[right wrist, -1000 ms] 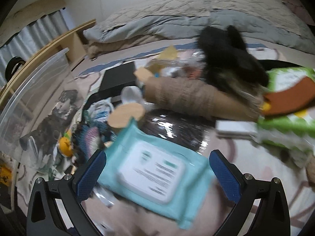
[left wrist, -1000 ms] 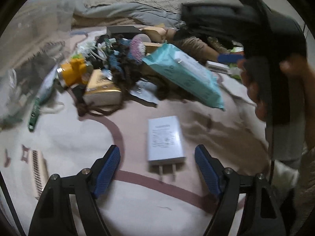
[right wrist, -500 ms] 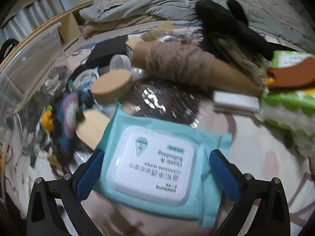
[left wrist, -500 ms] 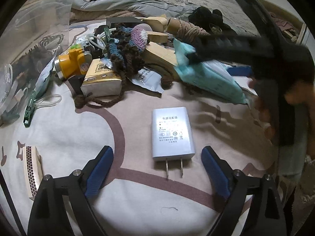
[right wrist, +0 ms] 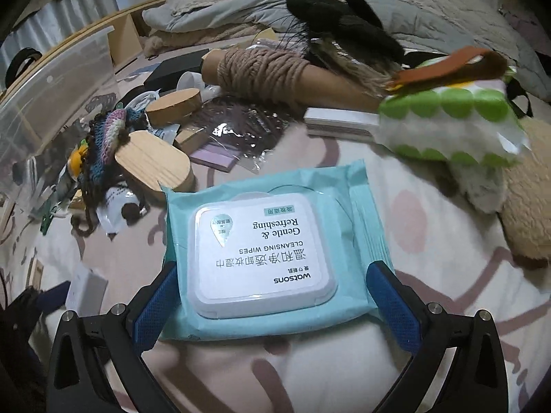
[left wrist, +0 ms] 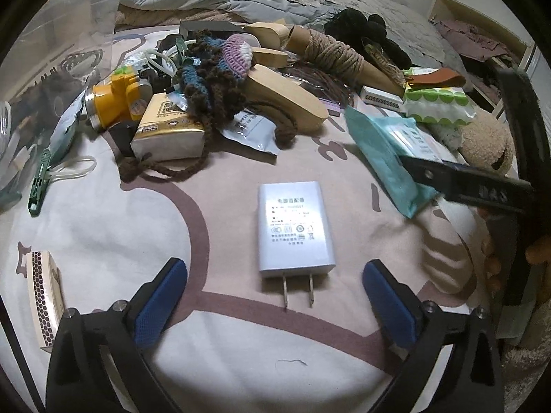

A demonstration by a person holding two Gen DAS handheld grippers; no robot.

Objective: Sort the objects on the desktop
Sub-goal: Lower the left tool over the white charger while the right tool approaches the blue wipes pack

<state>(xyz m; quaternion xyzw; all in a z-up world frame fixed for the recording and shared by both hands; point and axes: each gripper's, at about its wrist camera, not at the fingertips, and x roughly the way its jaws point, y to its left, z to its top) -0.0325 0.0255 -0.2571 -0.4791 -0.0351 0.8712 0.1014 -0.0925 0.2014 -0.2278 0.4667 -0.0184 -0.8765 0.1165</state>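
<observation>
A white charger plug (left wrist: 294,229) lies flat on the patterned bed sheet (left wrist: 103,241), prongs toward me. My left gripper (left wrist: 275,299) straddles its prong end, jaws wide and still opening, neither pad touching it. A teal pack of cleansing wipes (right wrist: 265,241) sits between the blue pads of my right gripper (right wrist: 273,304), which is shut on its sides low over the sheet. In the left wrist view the same wipes pack (left wrist: 385,148) is at the right, with a black finger (left wrist: 461,180) of the right gripper across it.
A heap lies beyond the plug: yellow headlamp (left wrist: 117,99), tissue pack (left wrist: 168,130), crocheted piece (left wrist: 213,69), wooden oval box (left wrist: 286,96), twine cone (left wrist: 337,55), green-dotted tissue pack (left wrist: 437,103). A clear bin (left wrist: 51,34) stands left; a small box (left wrist: 44,296) lies near left.
The left jaws have spread wider around the plug, which has stayed on the sheet. The right gripper has carried the wipes pack rightward and down toward the sheet.
</observation>
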